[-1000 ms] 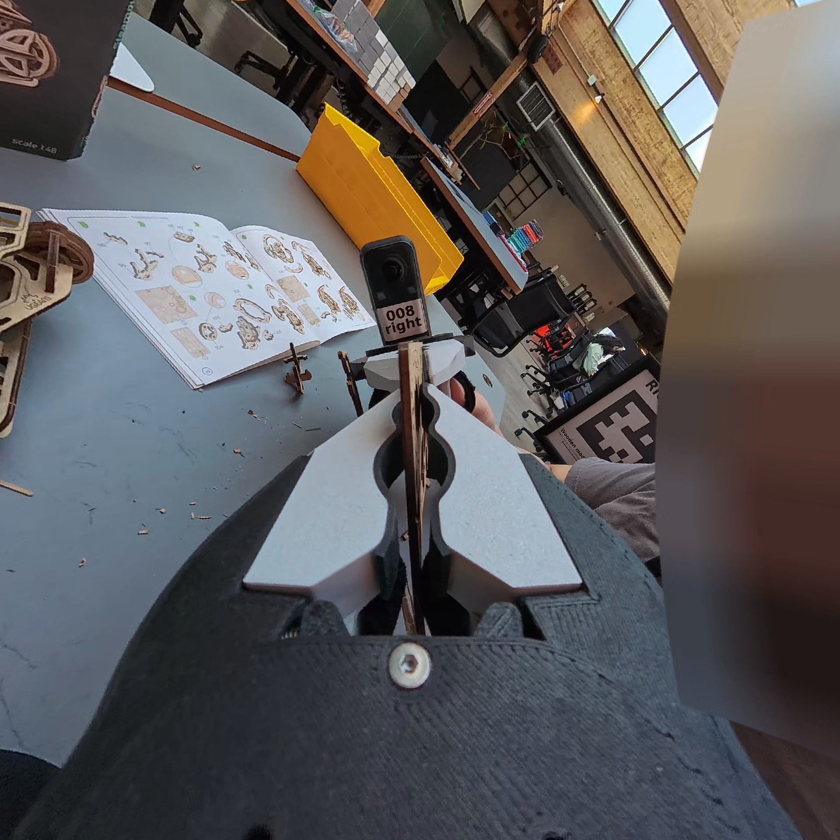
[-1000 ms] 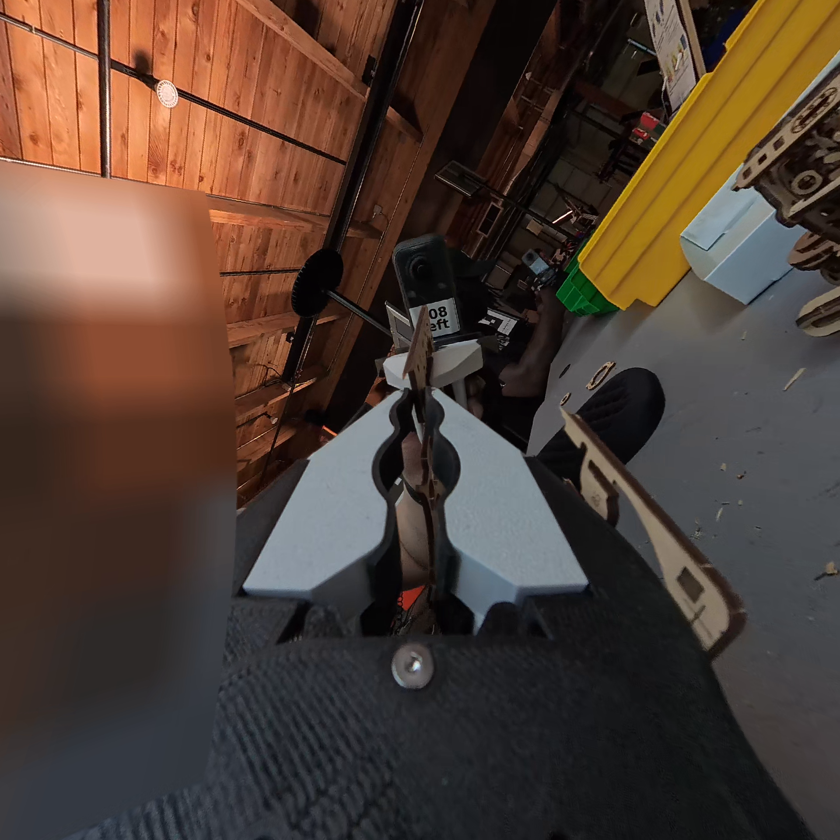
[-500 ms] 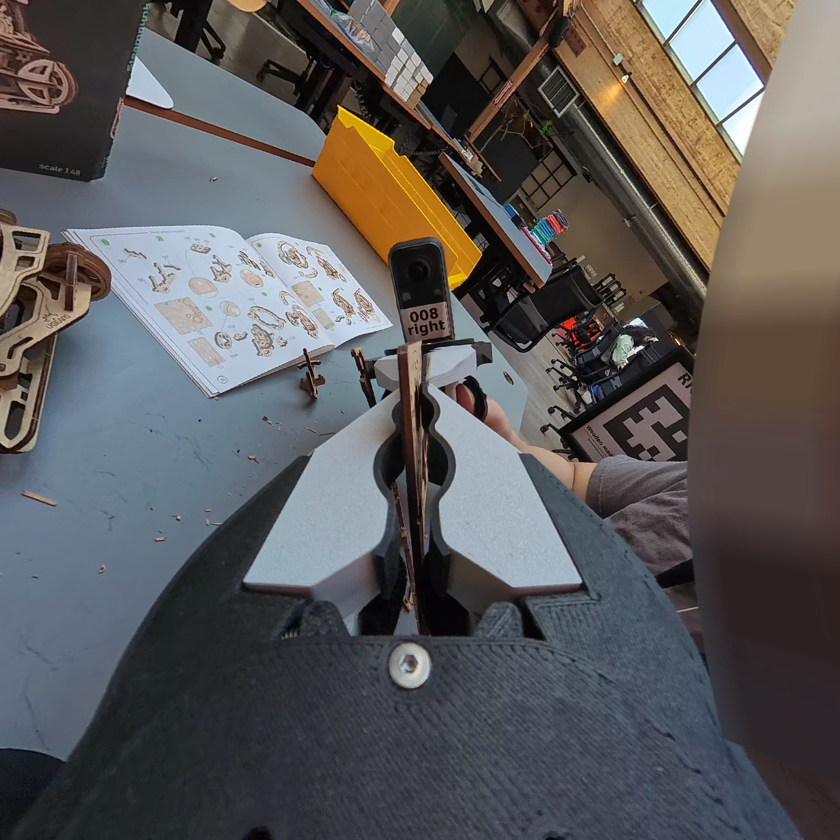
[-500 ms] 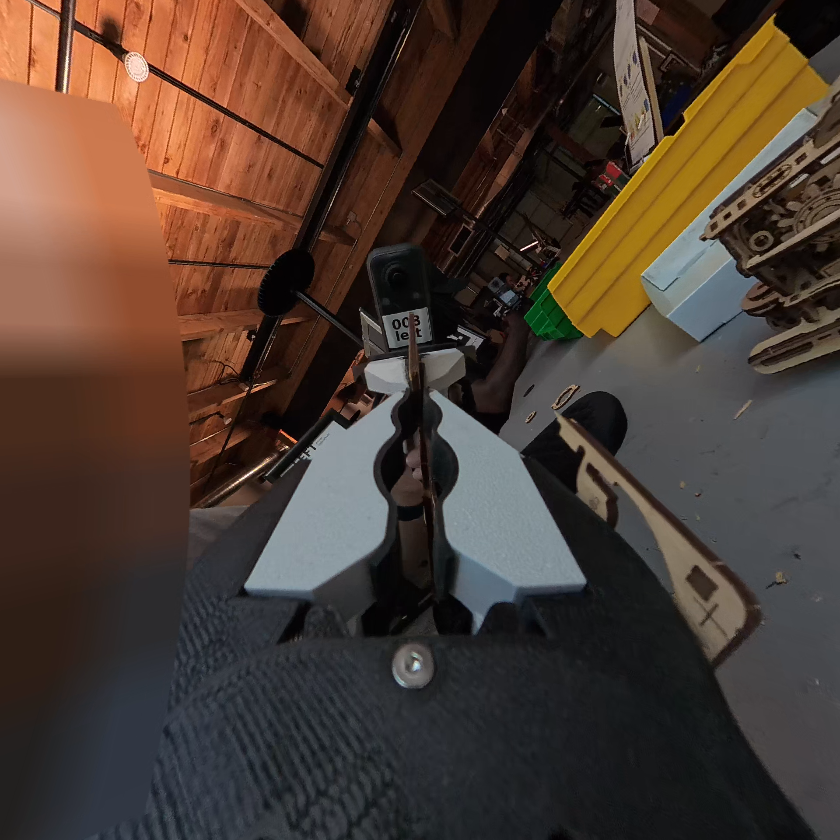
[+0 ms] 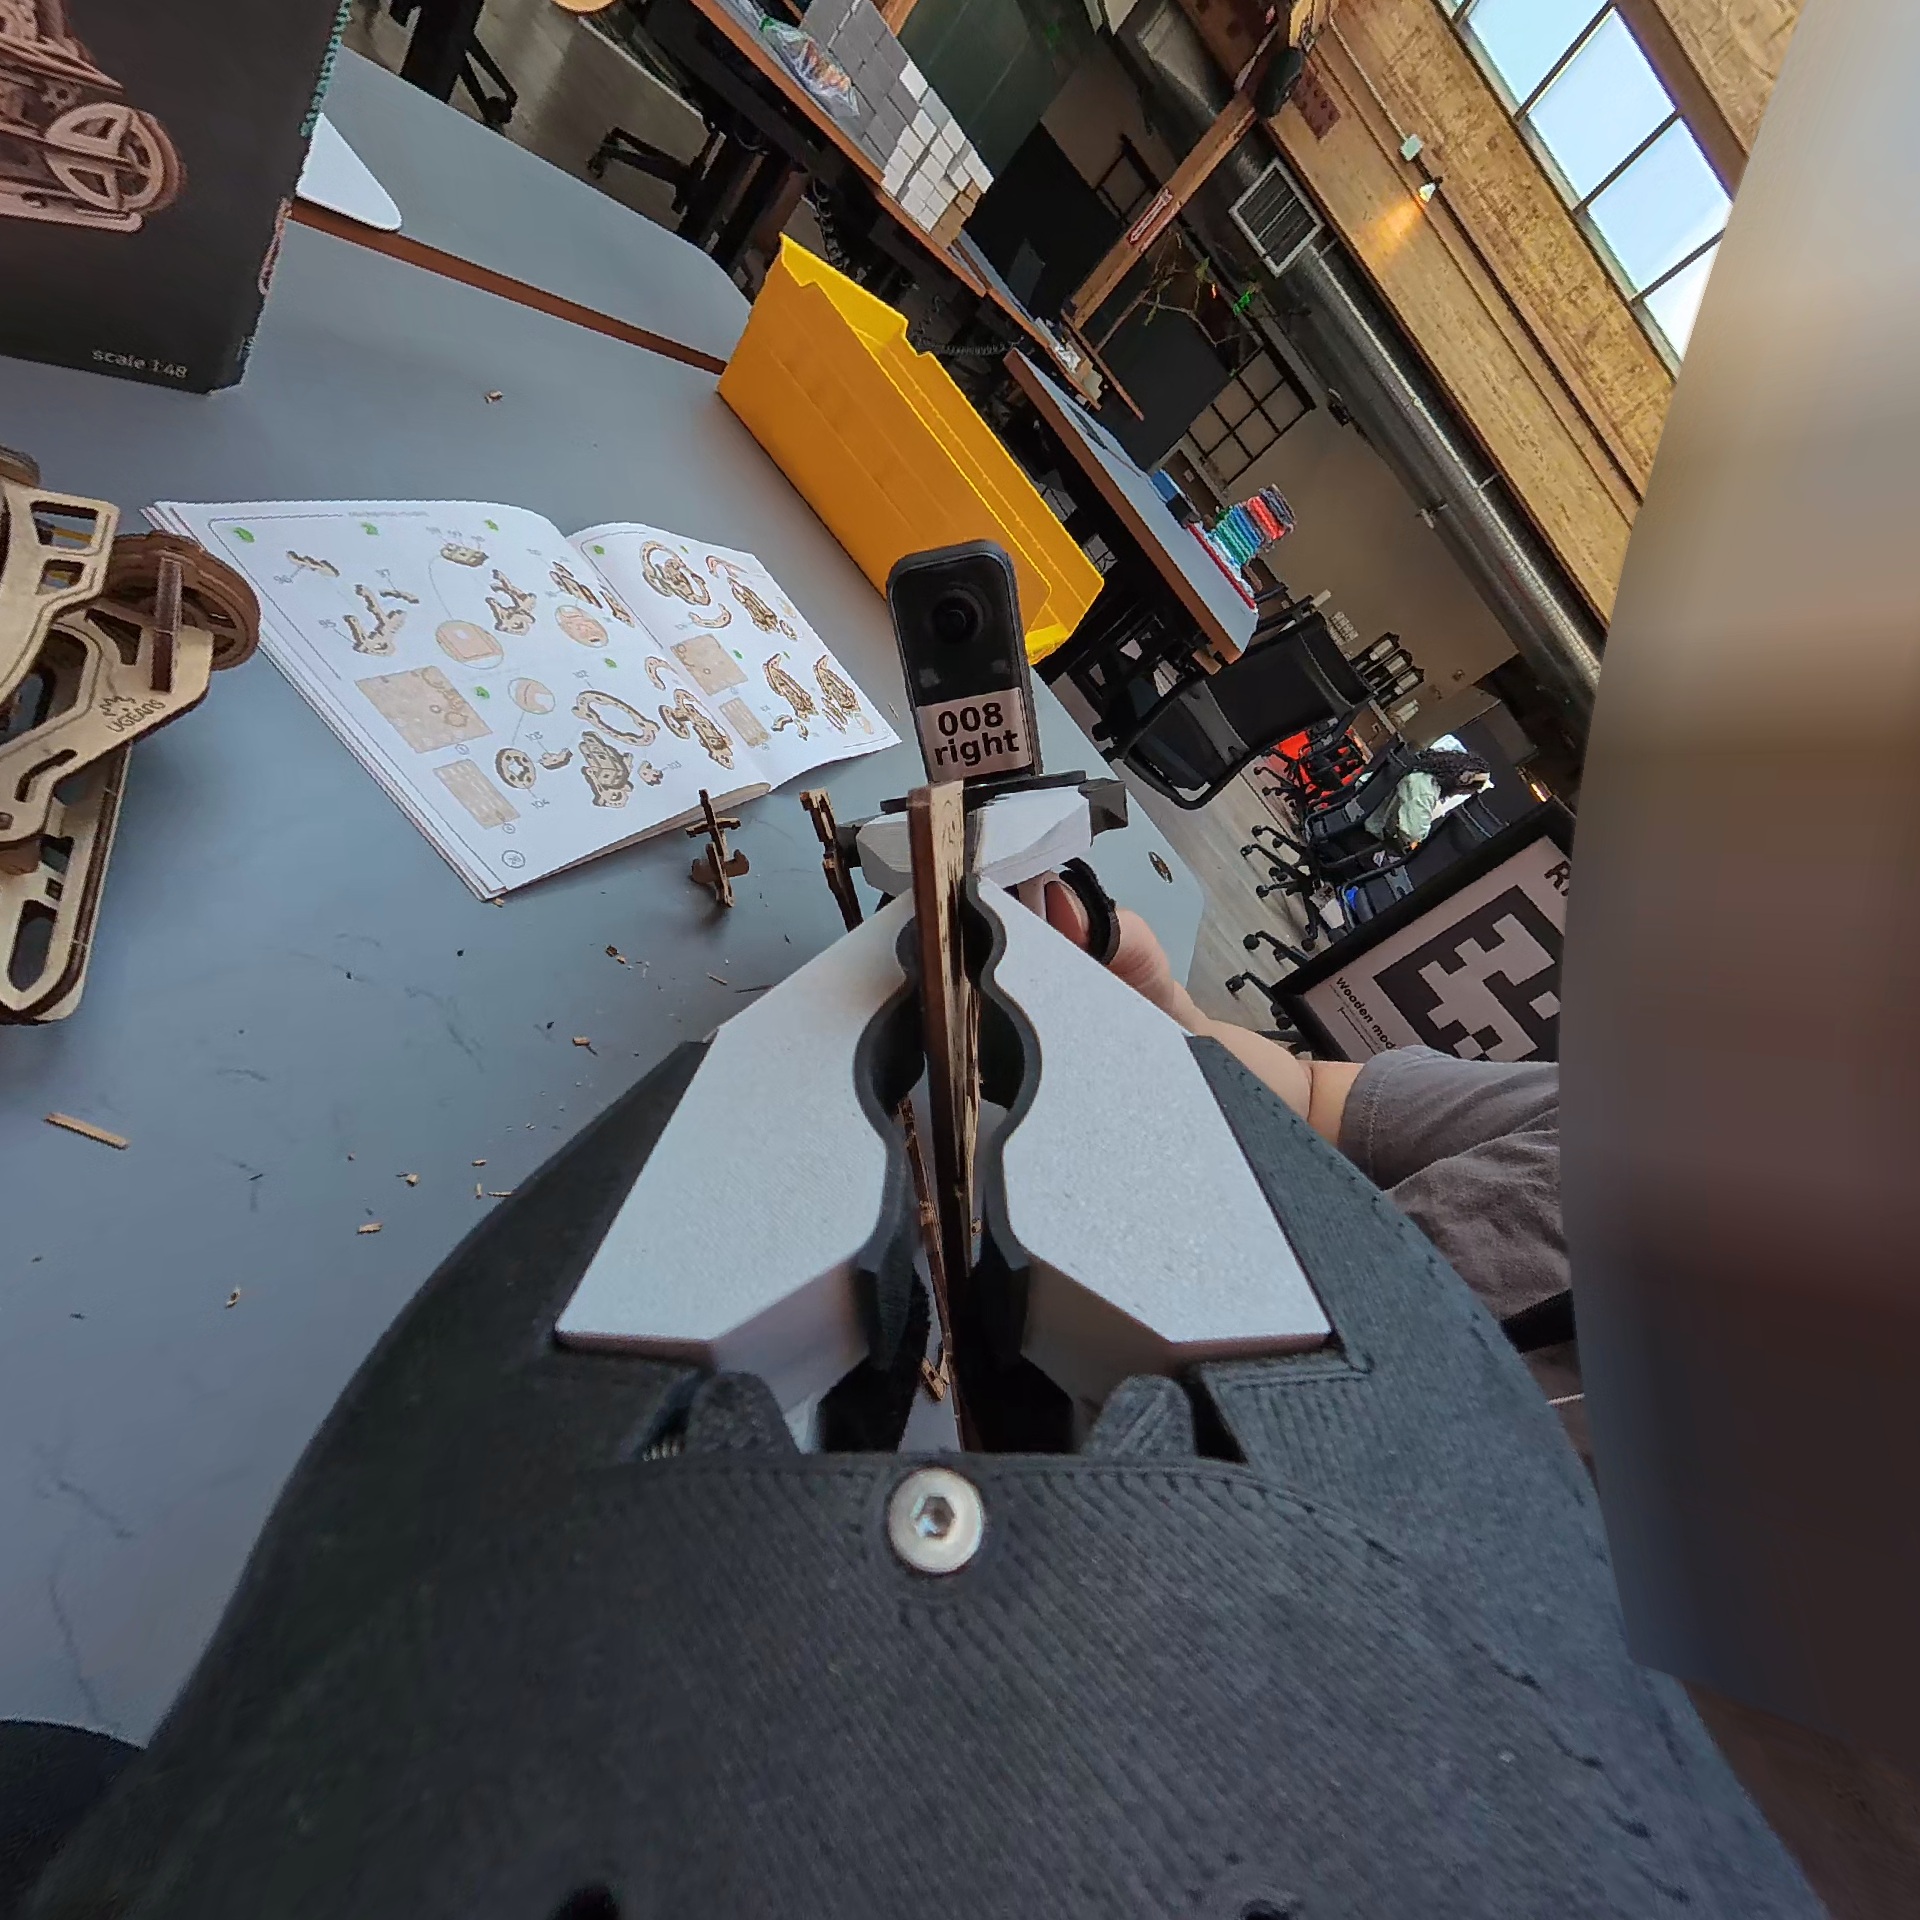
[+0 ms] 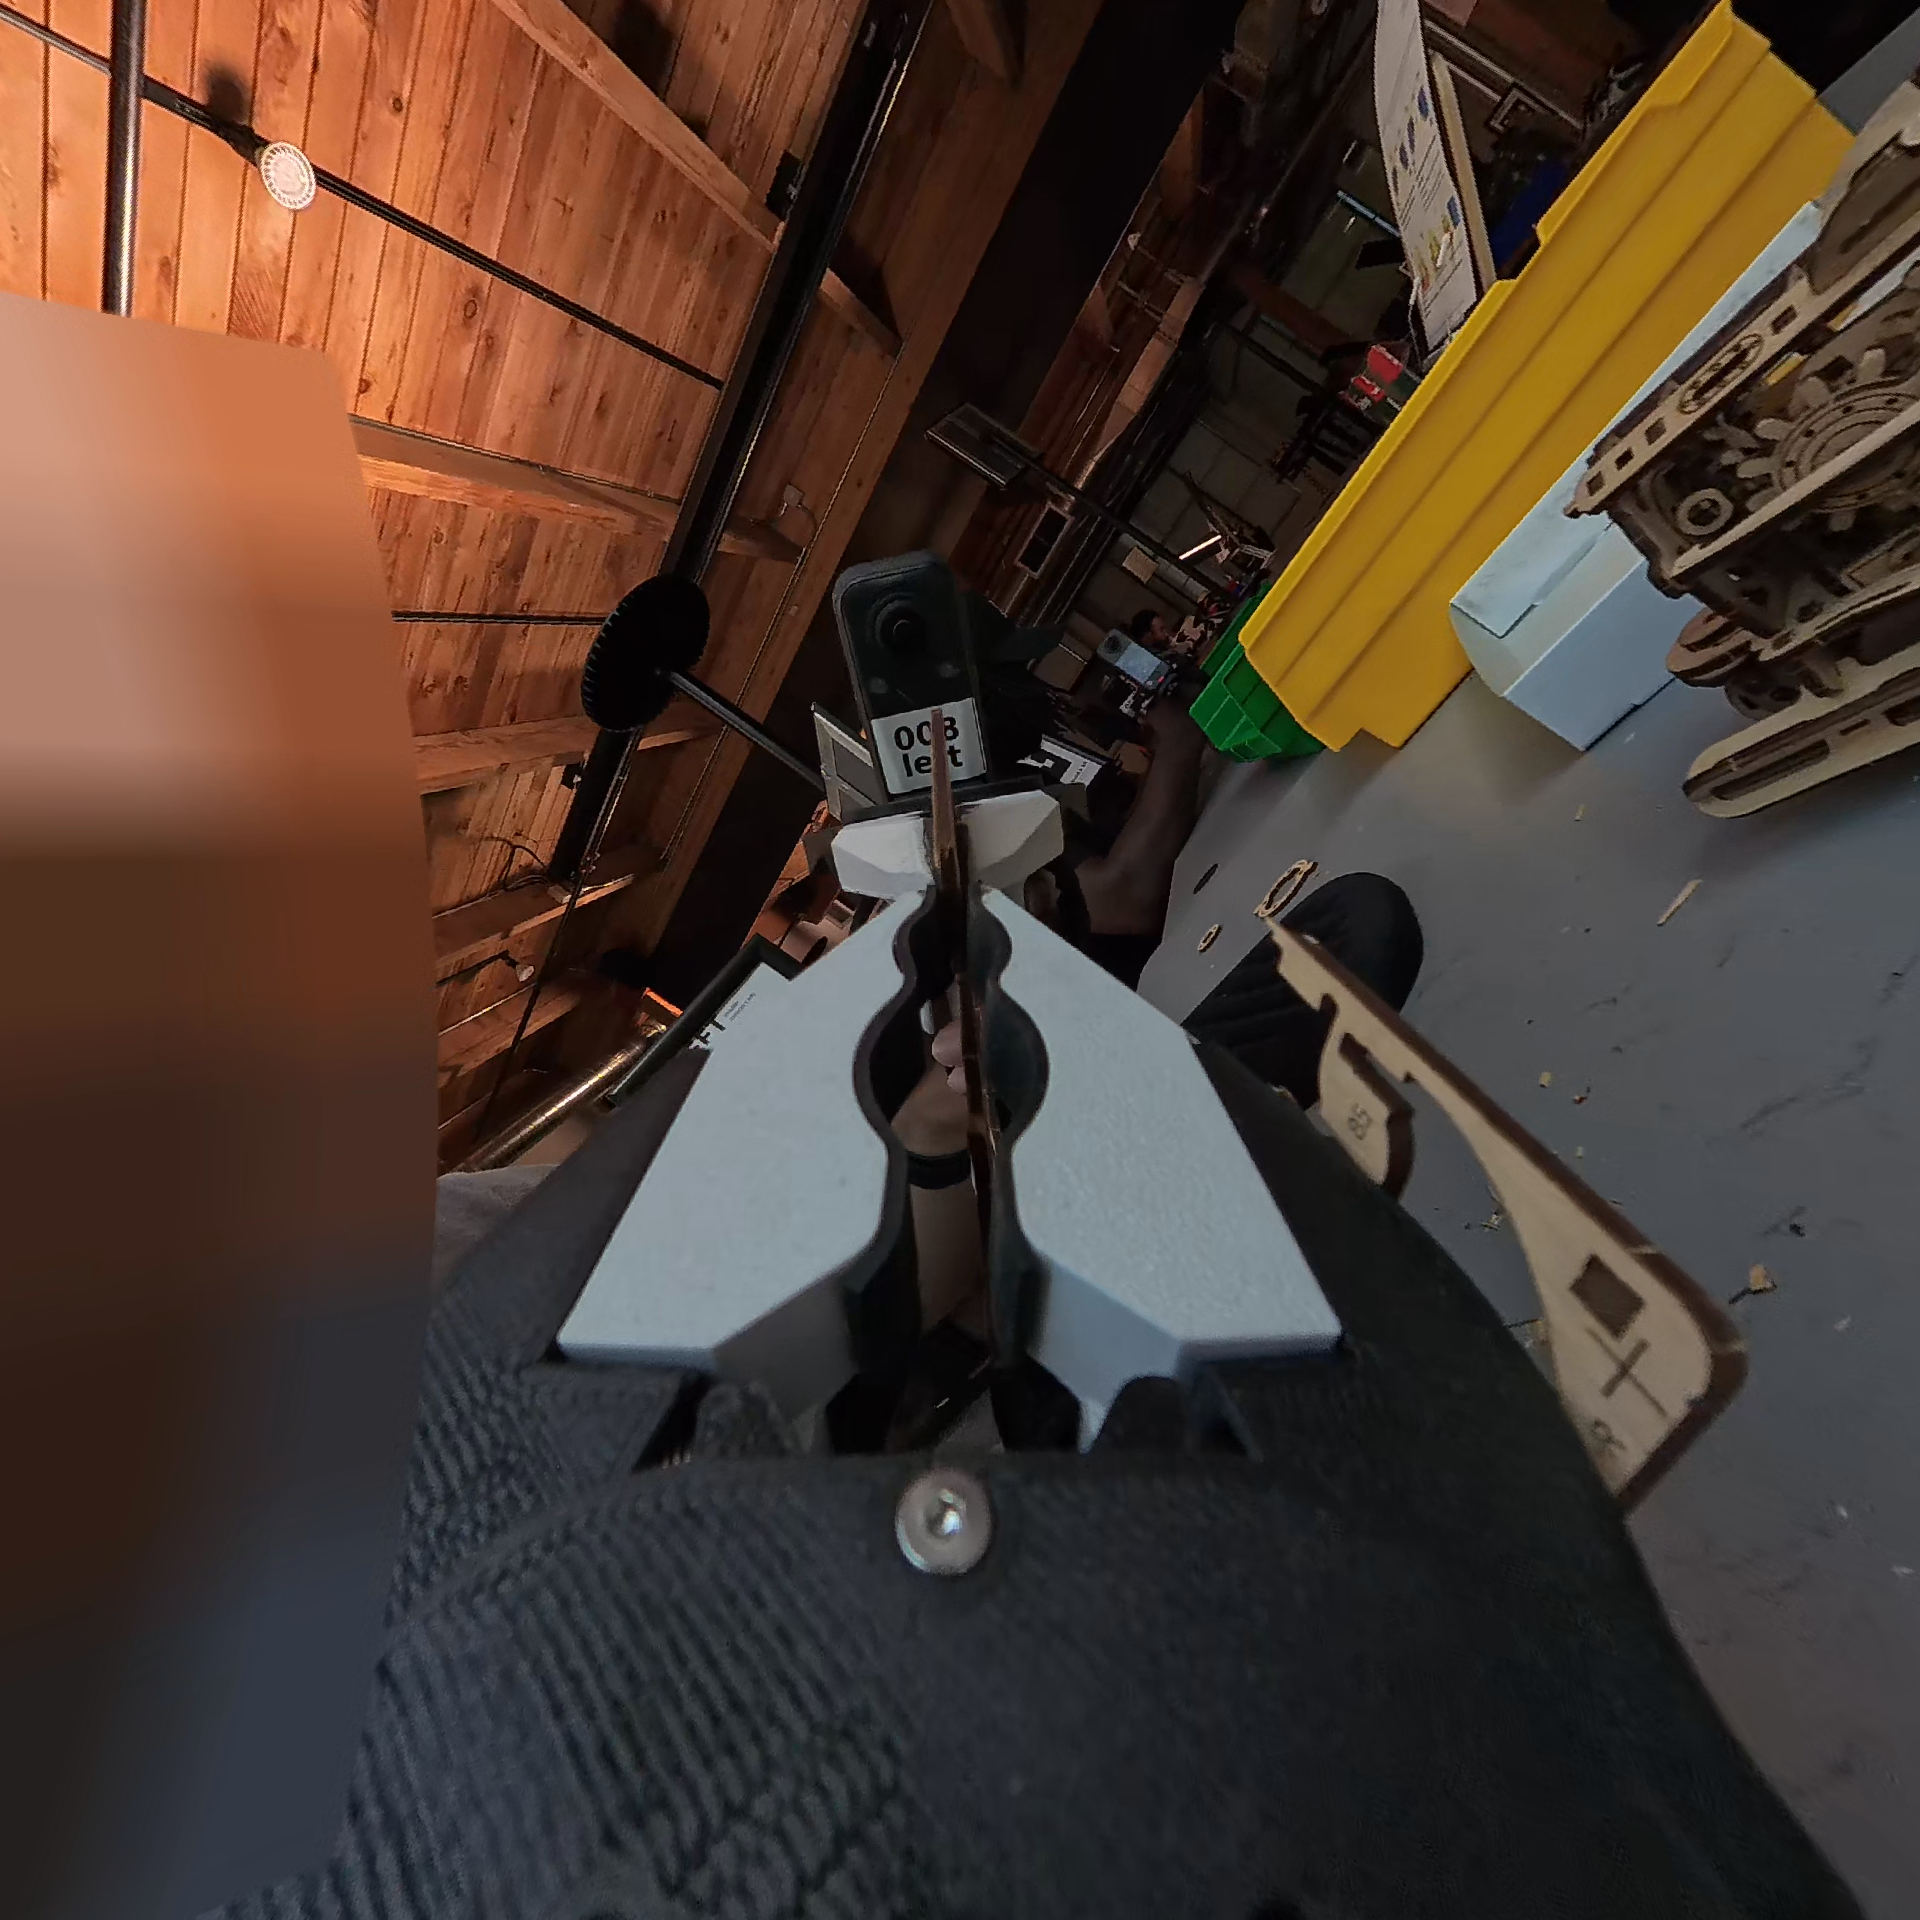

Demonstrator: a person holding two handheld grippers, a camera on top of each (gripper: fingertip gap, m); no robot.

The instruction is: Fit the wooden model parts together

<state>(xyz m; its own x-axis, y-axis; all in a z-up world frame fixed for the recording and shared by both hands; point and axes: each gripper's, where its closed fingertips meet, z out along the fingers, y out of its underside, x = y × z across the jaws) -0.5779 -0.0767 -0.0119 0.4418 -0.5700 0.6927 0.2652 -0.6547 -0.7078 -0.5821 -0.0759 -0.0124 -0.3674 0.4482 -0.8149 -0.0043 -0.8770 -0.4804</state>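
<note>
The left tool (image 5: 951, 914) is pressed together on a thin laser-cut wooden piece (image 5: 948, 997) held edge-on between its pale grey fingers (image 5: 769, 1132). The right tool (image 6: 951, 914) likewise pinches a thin dark-edged wooden part (image 6: 961, 997). The two tools face each other tip to tip above the grey table (image 5: 260, 1091), each seeing the other's camera, which carries a small white printed label. A larger flat wooden panel (image 6: 1496, 1195) with cut-out slots and an engraved number juts out beside the right tool. An open instruction booklet (image 5: 499, 665) with part diagrams lies on the table, two small wooden pieces (image 5: 717, 847) standing at its near edge. A partly built wooden model (image 5: 73, 717) bears an engraved brand mark; a dark printed box (image 5: 135, 177) stands behind it. A yellow bin (image 5: 894, 447) sits at the far edge, and another assembled wooden mechanism (image 6: 1787, 520) rests near a white box (image 6: 1558, 634).
</note>
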